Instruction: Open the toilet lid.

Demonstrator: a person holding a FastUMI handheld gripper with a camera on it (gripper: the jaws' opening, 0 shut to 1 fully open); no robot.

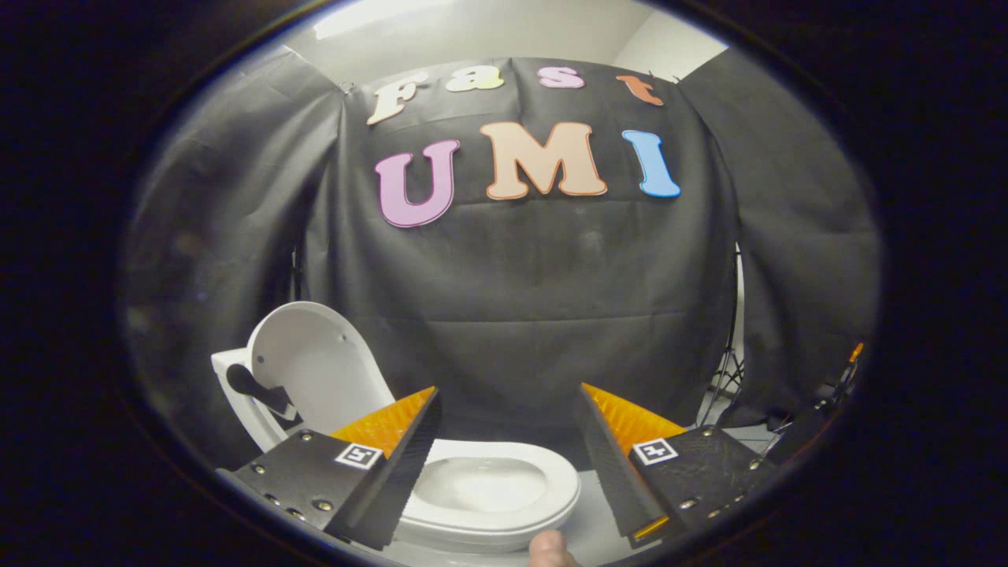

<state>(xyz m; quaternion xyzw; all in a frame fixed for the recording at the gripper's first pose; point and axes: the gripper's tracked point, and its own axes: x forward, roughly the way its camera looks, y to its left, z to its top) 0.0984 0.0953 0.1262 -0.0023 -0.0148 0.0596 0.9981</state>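
A white toilet stands below and ahead of my gripper. Its lid is raised upright, leaning back against the white tank beyond my left finger. The seat ring lies flat around the open bowl, which shows between and just below my two fingers. My gripper is open, its fingers wide apart with nothing between them, held above the seat and apart from it. The left finger hides the near left part of the seat.
A fingertip of a person's hand shows in front of the bowl. Black cloth hangs close behind the toilet. A stand's thin legs and some dark gear sit to the right on the pale floor.
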